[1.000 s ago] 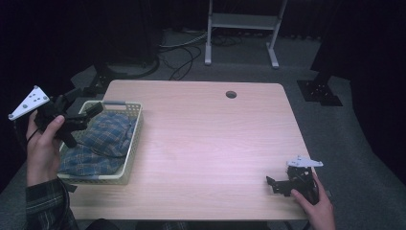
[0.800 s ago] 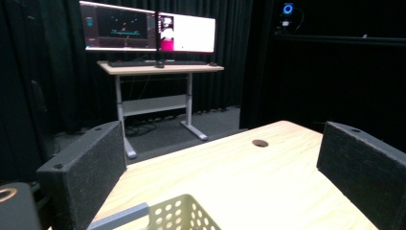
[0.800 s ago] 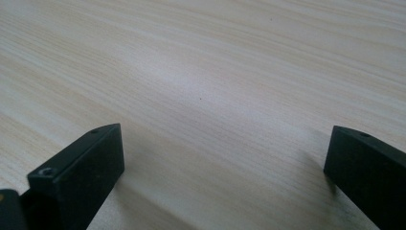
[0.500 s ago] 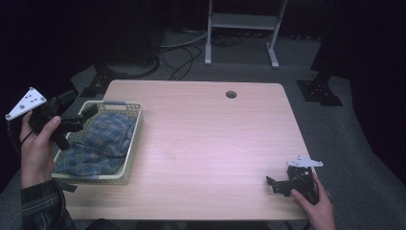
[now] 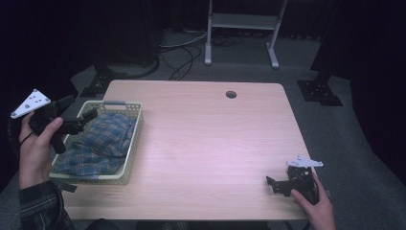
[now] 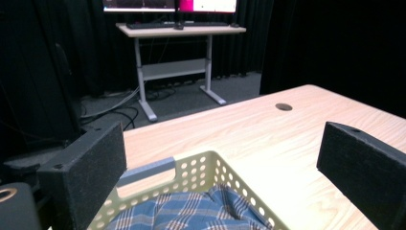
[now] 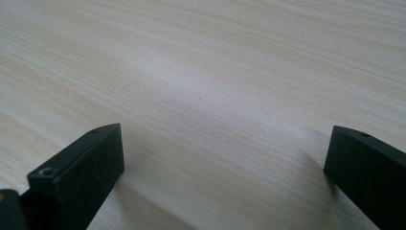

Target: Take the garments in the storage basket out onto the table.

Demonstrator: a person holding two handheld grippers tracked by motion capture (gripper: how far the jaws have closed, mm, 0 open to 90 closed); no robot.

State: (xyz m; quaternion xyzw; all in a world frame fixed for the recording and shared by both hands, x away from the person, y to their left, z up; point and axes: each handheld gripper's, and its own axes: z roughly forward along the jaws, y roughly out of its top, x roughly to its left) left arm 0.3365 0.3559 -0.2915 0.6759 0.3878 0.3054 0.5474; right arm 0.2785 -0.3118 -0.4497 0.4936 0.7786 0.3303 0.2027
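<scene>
The plaid shirt (image 5: 98,143) lay bunched in the basket (image 5: 135,139) at the desk's (image 5: 206,139) left edge, right under the wide-open, empty left claw (image 5: 91,115), while the right claw (image 5: 273,184), also gaping and empty, sat way off at the near right corner.

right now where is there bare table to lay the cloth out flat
The widest free patch is the table between the basket and the right gripper, back to the round hole. The crowded part is the left edge, where the basket holds the plaid cloth under the left gripper.
</scene>
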